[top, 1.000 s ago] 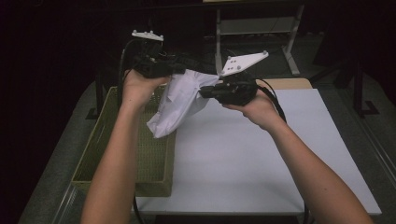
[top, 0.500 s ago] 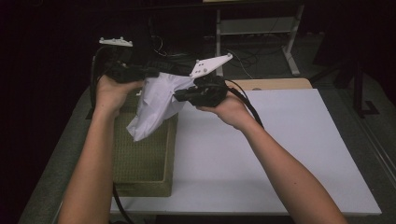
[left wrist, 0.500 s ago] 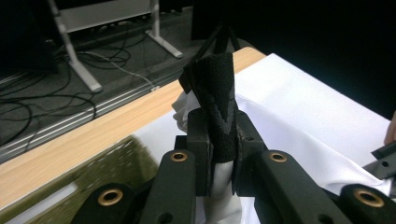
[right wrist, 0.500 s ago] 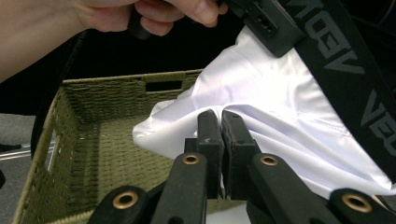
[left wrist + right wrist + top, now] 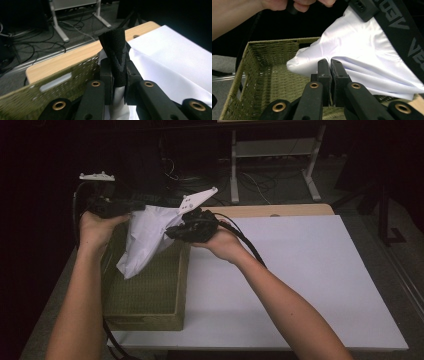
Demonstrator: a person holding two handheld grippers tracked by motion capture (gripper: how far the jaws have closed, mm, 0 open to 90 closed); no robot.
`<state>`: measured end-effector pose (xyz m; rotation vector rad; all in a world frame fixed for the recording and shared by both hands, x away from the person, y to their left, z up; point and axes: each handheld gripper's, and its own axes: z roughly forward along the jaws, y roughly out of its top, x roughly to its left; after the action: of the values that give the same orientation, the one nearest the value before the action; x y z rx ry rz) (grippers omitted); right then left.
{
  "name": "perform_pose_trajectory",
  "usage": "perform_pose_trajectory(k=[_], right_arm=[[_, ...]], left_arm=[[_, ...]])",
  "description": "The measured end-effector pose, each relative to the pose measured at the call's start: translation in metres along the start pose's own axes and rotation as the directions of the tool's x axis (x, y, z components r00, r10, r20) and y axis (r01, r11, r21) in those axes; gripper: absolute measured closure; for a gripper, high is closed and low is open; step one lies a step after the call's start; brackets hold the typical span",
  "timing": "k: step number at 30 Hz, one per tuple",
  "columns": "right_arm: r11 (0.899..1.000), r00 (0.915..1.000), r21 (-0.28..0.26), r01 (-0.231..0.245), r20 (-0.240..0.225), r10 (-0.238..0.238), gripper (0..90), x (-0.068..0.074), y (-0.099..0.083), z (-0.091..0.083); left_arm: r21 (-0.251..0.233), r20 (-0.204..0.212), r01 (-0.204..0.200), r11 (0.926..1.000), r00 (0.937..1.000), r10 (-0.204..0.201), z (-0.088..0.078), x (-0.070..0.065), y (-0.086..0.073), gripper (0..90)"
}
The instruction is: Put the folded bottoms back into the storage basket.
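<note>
The left tongs (image 5: pixel 136 206) are clamped on the black waistband (image 5: pixel 116 56) of a white garment (image 5: pixel 145 240). The right tongs (image 5: pixel 172 232) are pinched tight on the white cloth. Between the 2, the garment hangs stretched in the air above an olive woven basket (image 5: pixel 181 280). The basket sits at the left edge of the white-covered surface (image 5: pixel 310 270), with cables on the floor (image 5: pixel 270 175) beyond.

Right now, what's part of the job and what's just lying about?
In play:
- white garment with black waistband
- left tool, shut on the waistband
- right tool, shut on the white fabric
- green woven basket beneath the garment

Lying about:
- white sheet over the table
- floor cables
- white metal stand
</note>
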<state>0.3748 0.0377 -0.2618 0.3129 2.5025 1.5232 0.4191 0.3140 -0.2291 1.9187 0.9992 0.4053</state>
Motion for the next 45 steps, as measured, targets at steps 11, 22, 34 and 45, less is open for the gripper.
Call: perform_pose_trajectory(k=[11,22,34,45], right_arm=[[0.999,0.9989,0.051,-0.017,-0.044,0.019,85.8,0.009,-0.020,0.035],[0.994,0.9973,0.105,-0.033,-0.062,0.039,85.7,0.014,-0.038,0.058],[0.988,0.9964,0.152,-0.029,-0.074,0.041,85.4,0.020,-0.050,0.072],[0.986,0.9915,0.156,-0.052,-0.110,0.069,61.4,0.019,-0.061,0.066]], left_arm=[[0.061,-0.063,0.049,0.9970,0.9970,-0.045,0.007,0.022,-0.029,79.4],[0.122,-0.105,0.079,0.9894,0.9923,-0.066,0.022,0.037,-0.053,79.4],[0.156,-0.110,0.089,0.9837,0.9913,-0.072,0.042,0.045,-0.076,79.3],[0.207,-0.068,0.033,0.9778,0.9975,-0.019,0.068,0.048,-0.086,79.0]])
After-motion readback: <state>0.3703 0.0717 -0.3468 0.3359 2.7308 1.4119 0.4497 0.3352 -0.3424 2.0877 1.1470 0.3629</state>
